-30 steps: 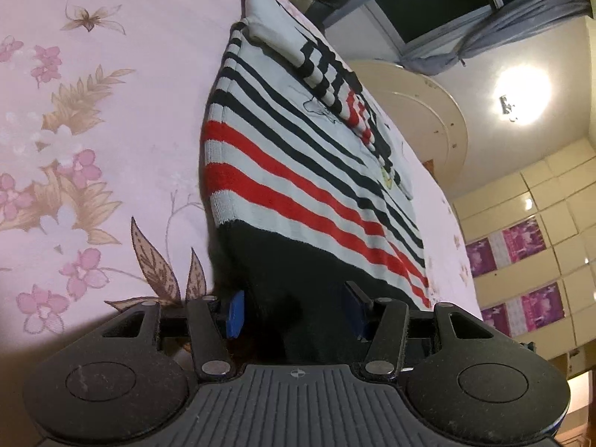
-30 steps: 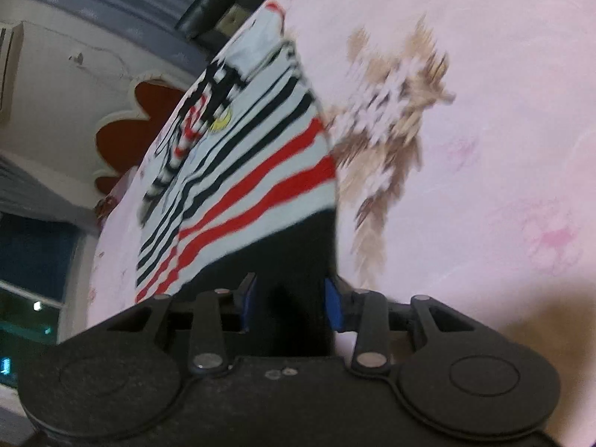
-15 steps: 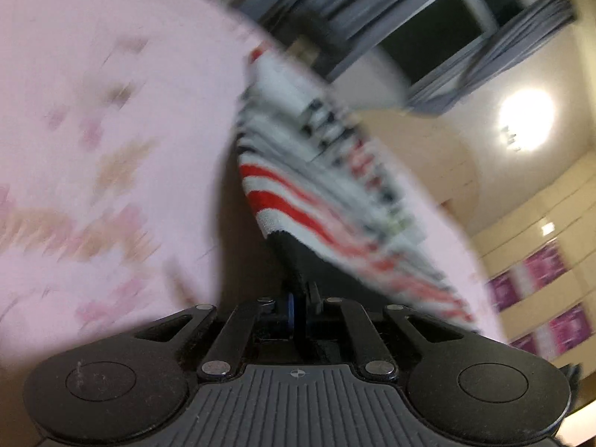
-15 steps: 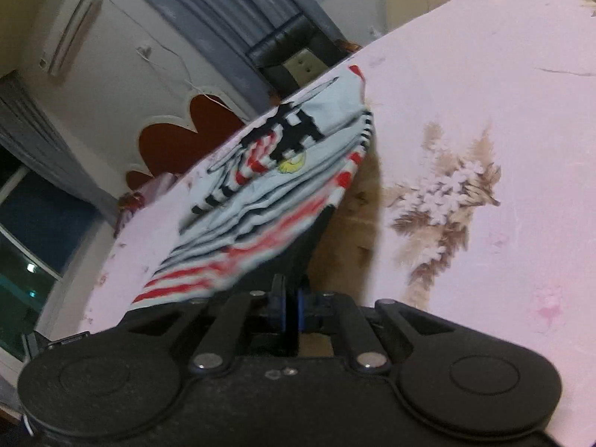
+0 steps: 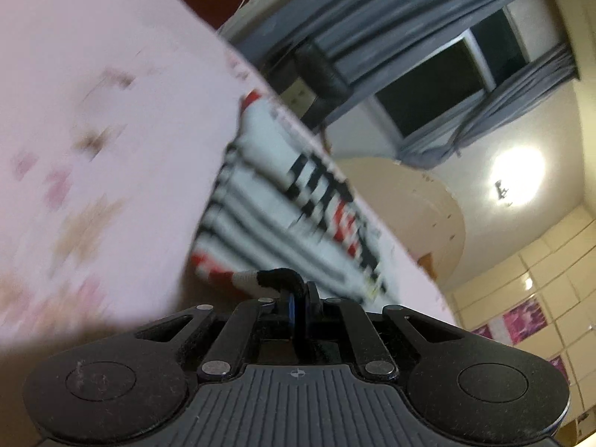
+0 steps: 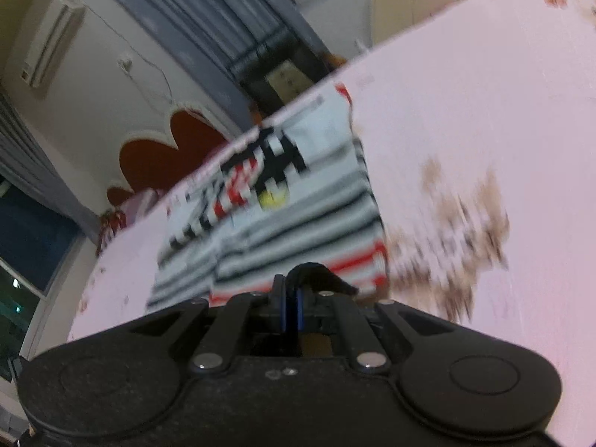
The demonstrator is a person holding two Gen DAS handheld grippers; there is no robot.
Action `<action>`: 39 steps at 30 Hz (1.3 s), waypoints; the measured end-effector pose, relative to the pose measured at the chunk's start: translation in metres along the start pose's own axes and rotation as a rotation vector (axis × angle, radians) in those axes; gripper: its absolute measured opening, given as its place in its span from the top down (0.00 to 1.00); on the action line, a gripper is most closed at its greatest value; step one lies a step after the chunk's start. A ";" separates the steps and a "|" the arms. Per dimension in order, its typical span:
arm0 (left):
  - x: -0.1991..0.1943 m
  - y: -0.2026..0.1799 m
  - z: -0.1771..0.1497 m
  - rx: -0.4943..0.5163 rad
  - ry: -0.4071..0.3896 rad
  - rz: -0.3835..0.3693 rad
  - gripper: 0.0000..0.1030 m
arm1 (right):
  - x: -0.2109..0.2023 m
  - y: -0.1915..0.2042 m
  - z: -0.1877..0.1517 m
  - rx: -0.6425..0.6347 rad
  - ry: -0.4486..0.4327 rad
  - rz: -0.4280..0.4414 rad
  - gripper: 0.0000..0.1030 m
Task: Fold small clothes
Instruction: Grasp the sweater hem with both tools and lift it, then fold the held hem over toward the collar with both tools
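Where the pink flowery bed sheet (image 5: 111, 119) spreads out, one small knitted sweater (image 5: 260, 201) lies on it, white with black and red stripes. Two grippers hold its black bottom hem. Left gripper (image 5: 297, 300) fingers pinch one corner of the hem; right gripper (image 6: 291, 300) fingers pinch the other. Both views are blurry.

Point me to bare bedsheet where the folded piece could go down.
Free: pink floral bedsheet left of the striped knit sweater, and the wide stretch to its right. Crowded: the middle, where the sweater lies with its black hem pinched in the left gripper and right gripper.
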State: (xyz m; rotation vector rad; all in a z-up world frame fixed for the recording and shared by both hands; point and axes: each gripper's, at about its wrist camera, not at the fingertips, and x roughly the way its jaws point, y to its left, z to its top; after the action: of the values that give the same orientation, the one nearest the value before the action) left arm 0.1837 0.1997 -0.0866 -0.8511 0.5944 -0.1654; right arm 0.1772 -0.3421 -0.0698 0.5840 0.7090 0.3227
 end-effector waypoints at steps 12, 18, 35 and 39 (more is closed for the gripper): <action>0.112 -0.049 0.110 0.026 -0.055 -0.002 0.96 | 0.102 0.013 0.125 -0.002 -0.090 0.024 0.94; 0.190 -0.048 0.158 0.038 -0.035 0.082 0.96 | 0.177 -0.003 0.180 0.033 -0.032 0.018 0.94; 0.282 -0.026 0.186 0.107 -0.025 0.148 0.57 | 0.288 -0.057 0.216 0.105 0.032 0.056 0.60; 0.272 -0.037 0.188 0.212 -0.105 0.165 0.16 | 0.269 -0.058 0.219 0.057 -0.032 0.059 0.53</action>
State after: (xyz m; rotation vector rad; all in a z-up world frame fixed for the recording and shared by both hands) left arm 0.5162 0.1991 -0.0793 -0.5988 0.5351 -0.0321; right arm 0.5266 -0.3485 -0.1092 0.6640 0.6725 0.3478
